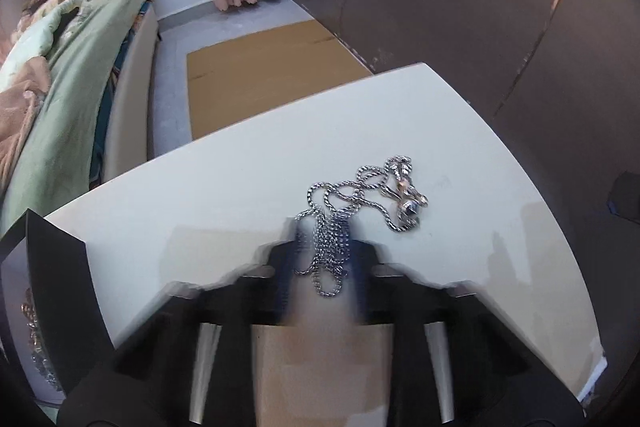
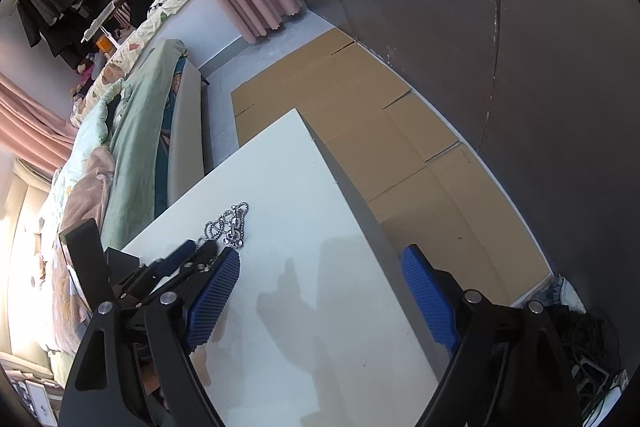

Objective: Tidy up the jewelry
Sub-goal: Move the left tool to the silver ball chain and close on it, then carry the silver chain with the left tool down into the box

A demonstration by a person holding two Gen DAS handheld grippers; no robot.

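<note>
A silver chain necklace [image 1: 360,195] with a clasp and pendant lies bunched on the white table [image 1: 224,187]. My left gripper [image 1: 324,251] sits low on the table with its blurred fingers closed around the near loops of the chain. In the right wrist view the chain [image 2: 230,223] lies at the table's left part, with the left gripper's dark fingers [image 2: 188,255] on it. My right gripper [image 2: 320,267] is open and empty above the table [image 2: 320,219], its blue pads [image 2: 214,291] wide apart, to the right of the chain.
A black box [image 1: 56,267] with more jewelry stands at the table's left edge. Flat cardboard [image 2: 360,115] covers the floor beyond the table. A bed with green bedding [image 2: 132,147] is at the left, a dark wall [image 2: 480,27] at the right. Cables [image 2: 592,355] lie at the lower right.
</note>
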